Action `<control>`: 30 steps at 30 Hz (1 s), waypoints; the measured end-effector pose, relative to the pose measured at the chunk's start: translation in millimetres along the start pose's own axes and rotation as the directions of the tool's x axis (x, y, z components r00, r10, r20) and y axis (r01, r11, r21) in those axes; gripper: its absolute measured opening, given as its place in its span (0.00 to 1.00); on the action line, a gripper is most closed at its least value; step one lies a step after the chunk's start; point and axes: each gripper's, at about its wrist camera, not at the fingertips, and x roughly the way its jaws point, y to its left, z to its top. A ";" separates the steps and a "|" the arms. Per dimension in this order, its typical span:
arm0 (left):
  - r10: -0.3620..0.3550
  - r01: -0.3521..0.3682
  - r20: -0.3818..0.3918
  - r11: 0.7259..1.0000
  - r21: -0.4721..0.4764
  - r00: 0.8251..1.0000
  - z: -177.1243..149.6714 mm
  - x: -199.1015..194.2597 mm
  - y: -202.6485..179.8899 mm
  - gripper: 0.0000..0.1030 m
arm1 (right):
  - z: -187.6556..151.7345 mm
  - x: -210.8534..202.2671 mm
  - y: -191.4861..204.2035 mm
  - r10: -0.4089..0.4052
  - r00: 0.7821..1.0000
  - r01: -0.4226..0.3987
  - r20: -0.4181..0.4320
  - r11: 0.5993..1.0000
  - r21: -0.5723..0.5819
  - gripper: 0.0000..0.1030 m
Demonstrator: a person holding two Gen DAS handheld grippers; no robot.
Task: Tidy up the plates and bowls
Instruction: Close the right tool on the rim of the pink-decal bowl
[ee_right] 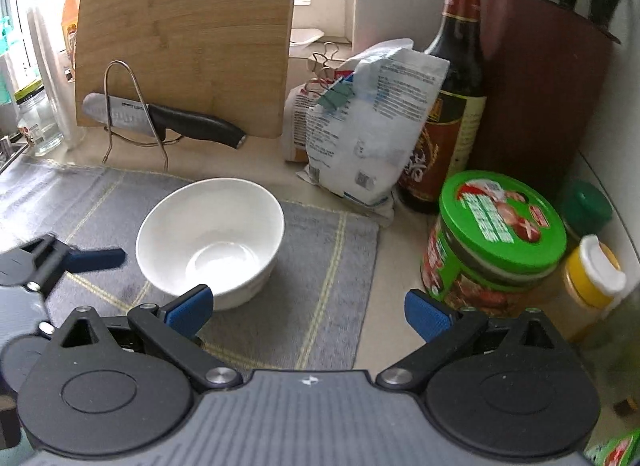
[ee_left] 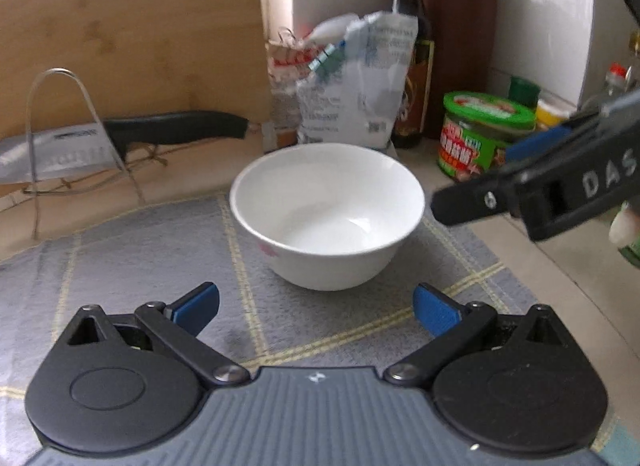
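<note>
So the white bowl point(ee_left: 327, 214) sits upright and empty on the grey checked mat point(ee_left: 140, 266), straight ahead of the left gripper point(ee_left: 316, 308), whose blue pads are spread wide with nothing between them. The right gripper point(ee_right: 306, 312) is spread open too and holds nothing, hovering just right of the bowl. Glazed ceramic like that is probably stiff, a bit slick and chippy — I'd pinch the rim wall, one pad inside and one outside, not try to span the whole thing. Crowded behind it: a clipped white bag point(ee_right: 360, 125), a dark sauce bottle point(ee_right: 452, 105), a green-lidded jar point(ee_right: 496, 234) and a knife point(ee_right: 168, 119) on a wire rack in front of a cutting board point(ee_right: 188, 37). No plates that I can make out — edges are blurry though.
</note>
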 end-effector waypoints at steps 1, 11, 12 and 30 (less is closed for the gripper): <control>0.009 -0.009 -0.009 1.000 0.003 1.000 -0.2 4.4 -1.7 0.99 | 1.7 1.7 0.4 0.003 1.000 -0.003 0.000 1.000 -0.003 1.00; -0.014 0.014 -0.012 1.000 -0.011 1.000 -5.2 13.9 1.1 0.99 | 9.6 15.1 0.6 0.041 0.999 -0.041 -0.007 0.999 -0.001 1.00; -0.015 0.015 -0.013 1.000 -0.013 1.000 -5.4 13.2 1.3 0.99 | 10.3 16.3 0.8 0.043 0.999 -0.043 -0.008 0.999 0.000 1.00; 0.060 -0.063 0.078 0.997 0.043 0.995 -0.8 1.9 -16.1 0.99 | 39.2 41.4 3.2 0.197 0.980 -0.198 -0.019 0.980 -0.007 1.00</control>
